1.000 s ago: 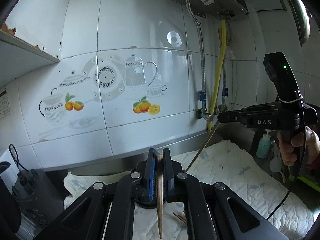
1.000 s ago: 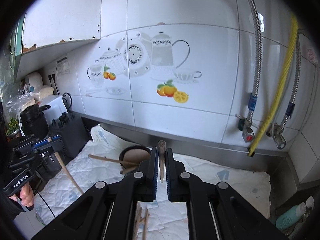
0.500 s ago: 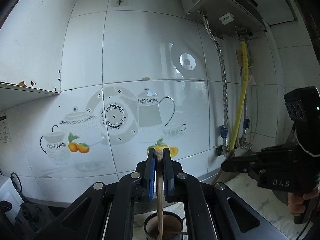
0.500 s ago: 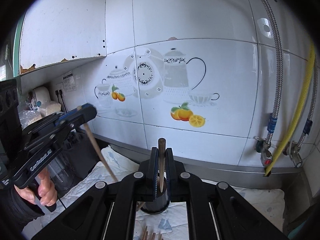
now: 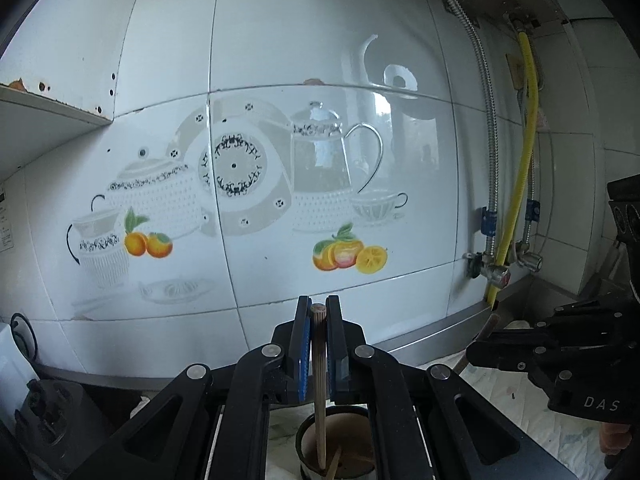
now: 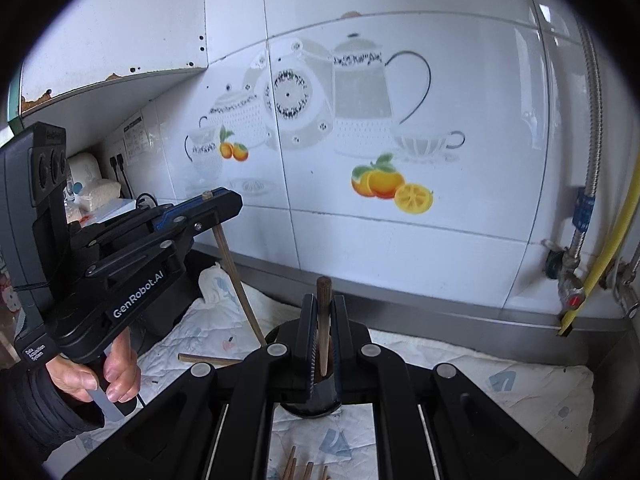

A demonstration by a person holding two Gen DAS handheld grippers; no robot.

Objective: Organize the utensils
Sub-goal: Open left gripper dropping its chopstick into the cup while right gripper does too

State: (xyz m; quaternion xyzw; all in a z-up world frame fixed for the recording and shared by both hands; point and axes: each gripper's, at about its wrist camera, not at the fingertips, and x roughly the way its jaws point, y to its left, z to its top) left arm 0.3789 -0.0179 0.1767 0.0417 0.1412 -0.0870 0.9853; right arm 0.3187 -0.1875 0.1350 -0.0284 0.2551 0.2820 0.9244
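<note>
Tiled wall behind; both grippers' jaws pinch upright chopsticks, the dark cup [image 5: 336, 440] half hidden beneath them.

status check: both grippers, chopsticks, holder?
Left gripper shut on light chopstick, tip inside the holder. Right gripper shut on dark chopstick. Loose chopsticks on cloth. Nothing blocking.

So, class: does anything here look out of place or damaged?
Yes. Loose chopsticks lie on the cloth instead of in the cup, another lies left of it, and the cabinet's bottom edge shows rusty chips.
</note>
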